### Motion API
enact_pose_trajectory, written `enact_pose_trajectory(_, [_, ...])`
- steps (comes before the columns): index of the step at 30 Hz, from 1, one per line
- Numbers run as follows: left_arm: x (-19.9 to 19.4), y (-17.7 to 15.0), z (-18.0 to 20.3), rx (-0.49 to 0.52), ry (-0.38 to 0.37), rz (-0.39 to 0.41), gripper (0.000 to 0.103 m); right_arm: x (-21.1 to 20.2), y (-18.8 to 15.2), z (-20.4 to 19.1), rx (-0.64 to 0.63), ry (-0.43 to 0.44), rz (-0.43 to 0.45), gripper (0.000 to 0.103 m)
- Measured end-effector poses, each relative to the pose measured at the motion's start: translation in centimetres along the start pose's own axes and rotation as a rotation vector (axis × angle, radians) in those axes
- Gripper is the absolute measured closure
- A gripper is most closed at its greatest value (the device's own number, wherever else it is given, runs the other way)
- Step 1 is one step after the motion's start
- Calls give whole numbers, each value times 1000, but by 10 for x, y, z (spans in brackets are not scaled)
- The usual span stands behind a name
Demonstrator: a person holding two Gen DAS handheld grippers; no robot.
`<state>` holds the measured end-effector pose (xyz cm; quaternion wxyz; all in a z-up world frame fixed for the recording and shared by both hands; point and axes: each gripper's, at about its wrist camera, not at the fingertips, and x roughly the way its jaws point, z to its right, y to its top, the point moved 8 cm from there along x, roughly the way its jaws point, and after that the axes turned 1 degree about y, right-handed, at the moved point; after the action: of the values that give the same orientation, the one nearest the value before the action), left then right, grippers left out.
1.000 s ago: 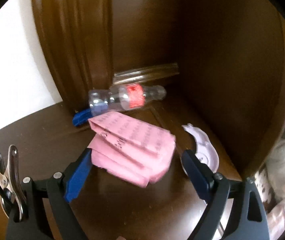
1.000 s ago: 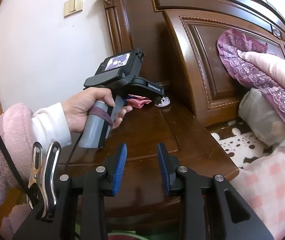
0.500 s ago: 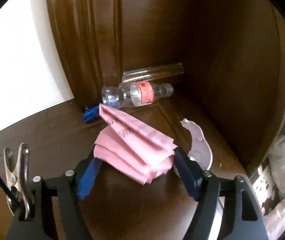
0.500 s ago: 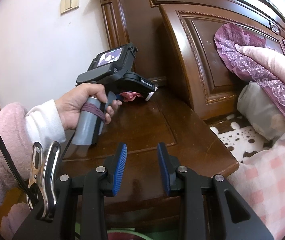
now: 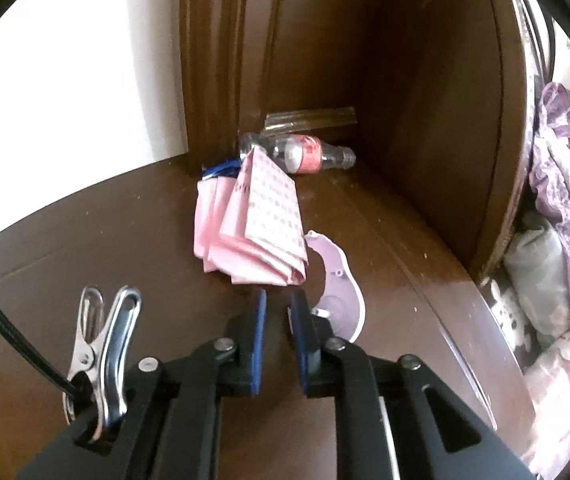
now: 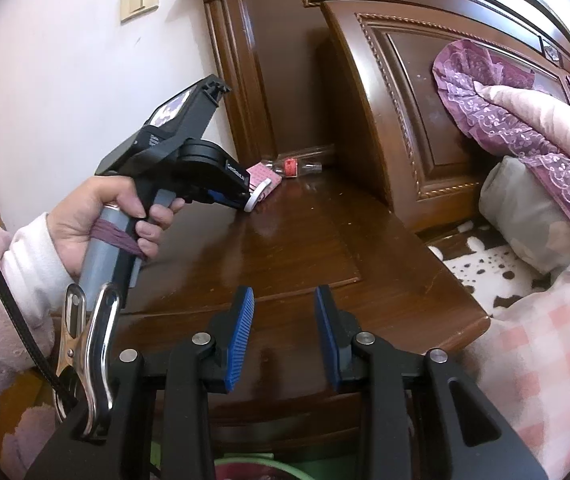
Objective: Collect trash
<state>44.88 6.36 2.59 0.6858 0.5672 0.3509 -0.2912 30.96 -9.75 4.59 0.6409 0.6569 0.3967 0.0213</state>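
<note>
Folded pink paper (image 5: 253, 220) lies bunched on the dark wooden nightstand (image 5: 85, 260). Behind it, on its side, is a clear plastic bottle (image 5: 301, 154) with a red label. A lilac plastic piece (image 5: 337, 292) lies flat beside the right finger. My left gripper (image 5: 279, 296) points down at the paper's near edge. Its jaws are closing to a narrow gap, with only bare wood showing between the pads. In the right wrist view a hand (image 6: 101, 216) holds the left gripper (image 6: 241, 200) by the paper (image 6: 263, 174). My right gripper (image 6: 283, 300) hovers open and empty over the nightstand's front.
A small blue item (image 5: 221, 170) peeks out behind the paper. The carved headboard (image 6: 425, 100) walls the nightstand's back and right. Pillows and bedding (image 6: 525, 200) lie to the right. A green-rimmed container (image 6: 245, 464) shows below the right gripper.
The left jaws have gone from wide around the pink paper to a narrow gap. The left gripper drew back, and the paper bunched up more upright ahead of the tips. The right gripper stayed still.
</note>
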Motion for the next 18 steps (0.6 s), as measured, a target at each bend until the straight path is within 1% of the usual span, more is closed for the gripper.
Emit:
enact_pose_trajectory(2, [-1, 0, 4, 15, -33, -15, 90, 1, 0, -1, -9, -3, 0, 71])
enact_pose_trajectory(3, [-5, -2, 5, 27, -37, -11, 87, 2, 0, -1, -10, -5, -1, 71])
enact_pose_trajectory(4, [-9, -4, -1, 34, -28, -3, 79, 3, 0, -1, -10, -4, -2, 71])
enact_pose_trajectory(5, [-8, 3, 2, 44, -16, 6, 74, 3, 0, -1, -8, -3, -3, 71])
enact_pose_trajectory(6, [-12, 6, 2, 56, 0, 24, 59, 3, 0, 0, -5, -4, -4, 71])
enact_pose_trajectory(7, [-15, 9, 3, 60, 10, 38, 48, 3, 0, 0, -3, -4, -4, 71])
enact_pose_trajectory(10, [-23, 26, 7, 67, 59, 92, 40, 3, 0, 1, 1, -6, -3, 71])
enact_pose_trajectory(12, [-19, 39, 12, 66, 64, 107, 37, 2, 0, 1, 4, -2, -3, 71])
enact_pose_trajectory(13, [-15, 44, 11, 61, 63, 106, 37, 2, 1, 1, 5, -1, -3, 71])
enact_pose_trajectory(15, [1, 53, 13, 54, 79, 78, 37, 2, 1, 0, 3, 0, -1, 71])
enact_pose_trajectory(18, [18, 55, 6, 24, 111, 26, 37, 1, 0, 0, 1, 0, -1, 71])
